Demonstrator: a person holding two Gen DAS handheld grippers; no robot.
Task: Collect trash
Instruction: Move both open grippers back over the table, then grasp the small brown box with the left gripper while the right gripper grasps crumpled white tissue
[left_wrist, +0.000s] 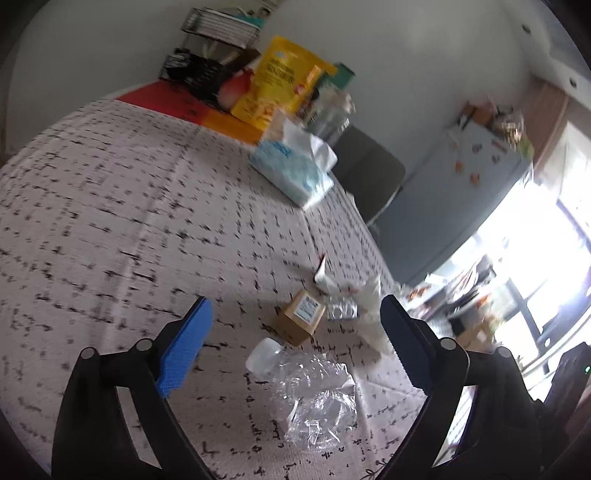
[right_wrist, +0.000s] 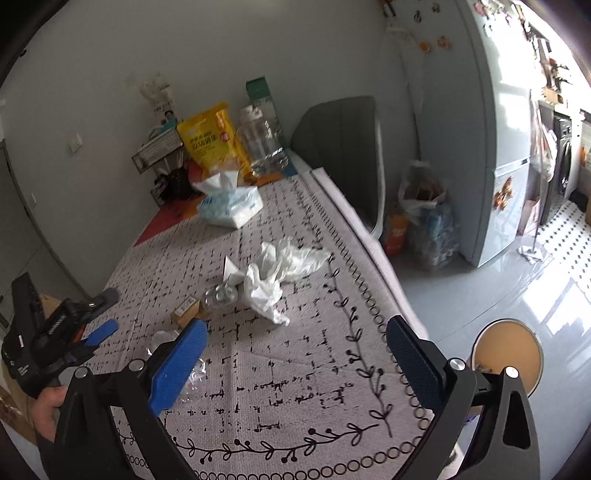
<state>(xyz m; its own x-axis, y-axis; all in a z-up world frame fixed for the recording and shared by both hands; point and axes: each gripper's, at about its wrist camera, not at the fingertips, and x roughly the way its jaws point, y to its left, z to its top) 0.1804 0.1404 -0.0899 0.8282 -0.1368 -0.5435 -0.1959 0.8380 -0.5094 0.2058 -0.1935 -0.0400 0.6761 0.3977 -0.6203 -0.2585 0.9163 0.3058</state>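
Table covered in a white cloth with black dash print (right_wrist: 258, 369) takes most of both views, trash clustered near its right edge. Back of table: yellow snack bag (right_wrist: 212, 138), blue-white soft tissue pack (right_wrist: 231, 208), clear plastic jar (right_wrist: 260, 146); not obviously trash, left alone for now

Trash cluster, big to small: crumpled white plastic bag (right_wrist: 273, 273), crushed clear plastic bottle with white cap (left_wrist: 314, 391), small brown cardboard box with a blue label (left_wrist: 299, 321), flattened foil blister wrapper (left_wrist: 341, 310), torn white paper scrap (left_wrist: 321, 275)

Left gripper (left_wrist: 295, 347) spread wide, nothing held, hovers right over the crushed bottle; bottle lies between the 2 blue pads (left_wrist: 184, 350) and just below them in view. Bottle long axis runs roughly from cap, near the box, back toward the camera, so along the fingers, not across; jaws would close on its sides. Box sits just beyond the cap, touching or nearly, cannot tell

Right gripper (right_wrist: 295, 365) also spread wide, empty, over bare cloth, well apart from the bag, which lies ahead and slightly left of it

Judgement: left hand is clearly nearer, bottle is the likely first pick. Risk: thin crushed plastic may slip or spring when pinched
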